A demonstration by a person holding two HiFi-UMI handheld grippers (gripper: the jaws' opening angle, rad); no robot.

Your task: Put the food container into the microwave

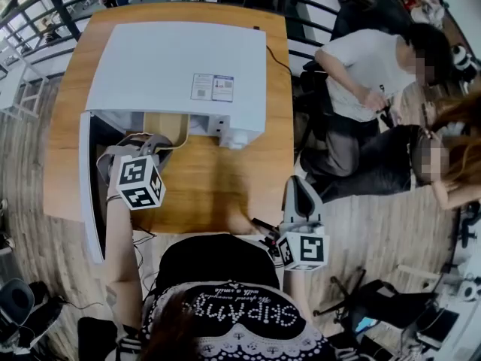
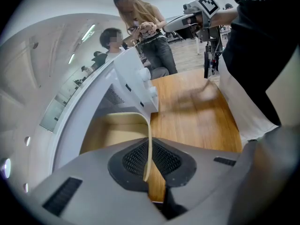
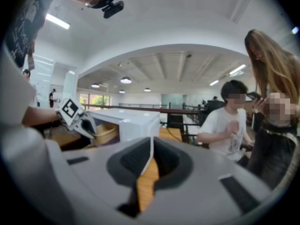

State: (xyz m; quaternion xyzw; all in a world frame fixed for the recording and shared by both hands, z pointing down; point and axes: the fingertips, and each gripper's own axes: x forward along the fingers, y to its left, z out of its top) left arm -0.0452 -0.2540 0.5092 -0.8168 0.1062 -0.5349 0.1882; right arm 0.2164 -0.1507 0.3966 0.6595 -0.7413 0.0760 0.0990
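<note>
Though in L hand-held gripper (image 2: 148, 153), food container (image 2: 110, 137) half-hidden by microwave (image 1: 176, 70).

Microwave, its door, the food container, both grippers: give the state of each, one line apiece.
microwave: standing on the wooden table, front open.
microwave door: swung wide open.
food container: lidless, held by its rim at the microwave's open front; can't tell how far in.
left gripper: shut on the food container's rim.
right gripper: shut, nothing between its jaws.
</note>
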